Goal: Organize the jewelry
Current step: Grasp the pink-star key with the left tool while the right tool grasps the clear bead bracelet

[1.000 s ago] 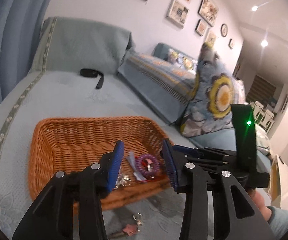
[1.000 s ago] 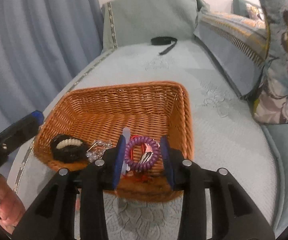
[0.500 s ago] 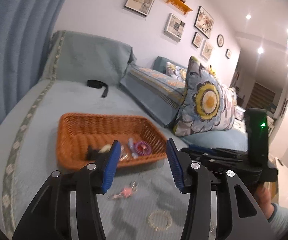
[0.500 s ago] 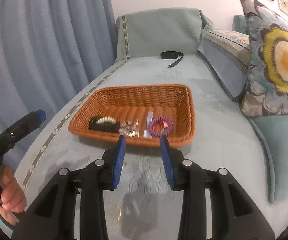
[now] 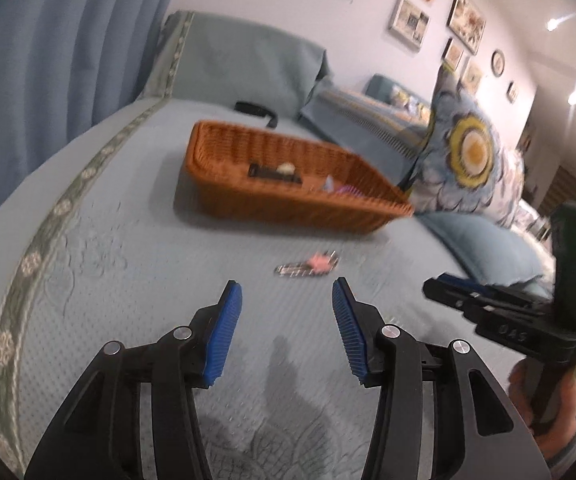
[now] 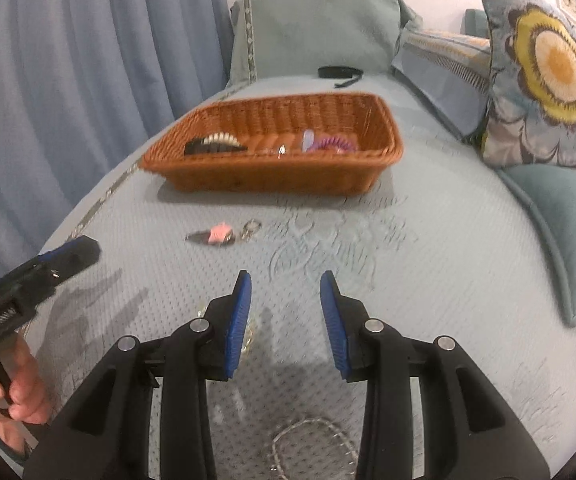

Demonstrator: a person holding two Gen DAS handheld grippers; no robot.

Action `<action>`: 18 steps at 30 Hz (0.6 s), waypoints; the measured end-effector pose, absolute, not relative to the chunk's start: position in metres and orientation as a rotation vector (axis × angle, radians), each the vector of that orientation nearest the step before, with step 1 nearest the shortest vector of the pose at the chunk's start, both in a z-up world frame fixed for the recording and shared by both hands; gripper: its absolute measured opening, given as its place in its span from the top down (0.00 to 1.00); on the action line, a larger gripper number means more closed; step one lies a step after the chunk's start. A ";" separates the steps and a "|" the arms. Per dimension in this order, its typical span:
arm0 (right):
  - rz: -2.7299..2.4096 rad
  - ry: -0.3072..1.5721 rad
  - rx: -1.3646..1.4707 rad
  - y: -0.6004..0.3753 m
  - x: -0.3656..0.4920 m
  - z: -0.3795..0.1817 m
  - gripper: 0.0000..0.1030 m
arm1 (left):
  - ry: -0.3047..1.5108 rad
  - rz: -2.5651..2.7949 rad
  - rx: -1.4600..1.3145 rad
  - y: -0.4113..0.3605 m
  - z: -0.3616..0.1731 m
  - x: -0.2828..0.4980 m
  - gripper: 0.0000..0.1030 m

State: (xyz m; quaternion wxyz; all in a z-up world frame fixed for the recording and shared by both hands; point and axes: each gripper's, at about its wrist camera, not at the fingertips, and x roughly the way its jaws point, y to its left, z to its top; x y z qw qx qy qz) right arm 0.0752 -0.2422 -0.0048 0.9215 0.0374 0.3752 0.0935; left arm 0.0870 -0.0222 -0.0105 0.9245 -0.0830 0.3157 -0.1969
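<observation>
Evidently both hand-held grippers are hanging empty with jaws spread, the left gripper (image 5: 284, 312) lining up on the pink-tagged metal clip (image 5: 308, 267) lying loose on the pale blue quilted bedspread (image 6: 428, 248), just near of the orange woven wicker basket (image 6: 272, 178). The right gripper (image 6: 285, 306) is hovering nearer, over a thin silvery chain loop (image 6: 312, 444), probably the remaining pieces, since a purple coil band (image 6: 334, 143) is already lying inside.

Bare bedspread (image 6: 428, 240) lying between both parted grippers and the wicker basket (image 6: 272, 176), pink-tagged keyring (image 6: 224, 234) sitting mid-path, floral pillow (image 6: 544, 68) crowding the bedspread's right edge
</observation>
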 end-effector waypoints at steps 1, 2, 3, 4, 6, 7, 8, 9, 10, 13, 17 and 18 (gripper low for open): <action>0.196 0.776 0.078 -0.240 0.075 -0.007 0.68 | 0.657 -0.395 -0.157 -0.024 -0.015 0.087 0.56; 0.199 0.779 0.078 -0.238 0.074 -0.010 0.68 | 0.665 -0.391 -0.148 -0.025 -0.017 0.088 0.56; 0.204 0.786 0.074 -0.235 0.074 -0.013 0.68 | 0.667 -0.389 -0.144 -0.024 -0.019 0.088 0.56; 0.208 0.791 0.069 -0.232 0.074 -0.015 0.68 | 0.670 -0.386 -0.139 -0.023 -0.021 0.087 0.56; 0.213 0.797 0.055 -0.227 0.074 -0.017 0.68 | 0.675 -0.386 -0.137 -0.023 -0.022 0.089 0.56; 0.221 0.802 0.041 -0.223 0.073 -0.019 0.68 | 0.680 -0.385 -0.138 -0.023 -0.023 0.090 0.56; 0.225 0.807 0.029 -0.220 0.073 -0.020 0.68 | 0.688 -0.385 -0.139 -0.023 -0.023 0.092 0.56; 0.226 0.814 0.011 -0.216 0.074 -0.022 0.68 | 0.699 -0.387 -0.140 -0.025 -0.025 0.094 0.56; 0.225 0.818 -0.002 -0.213 0.074 -0.023 0.68 | 0.704 -0.388 -0.139 -0.025 -0.025 0.096 0.56; 0.215 0.834 -0.046 -0.204 0.076 -0.028 0.68 | 0.714 -0.395 -0.120 -0.029 -0.024 0.102 0.56; 0.203 0.854 -0.069 -0.201 0.080 -0.034 0.71 | 0.736 -0.402 -0.088 -0.037 -0.024 0.114 0.56; 0.194 0.859 -0.073 -0.200 0.081 -0.035 0.75 | 0.745 -0.404 -0.086 -0.039 -0.025 0.118 0.56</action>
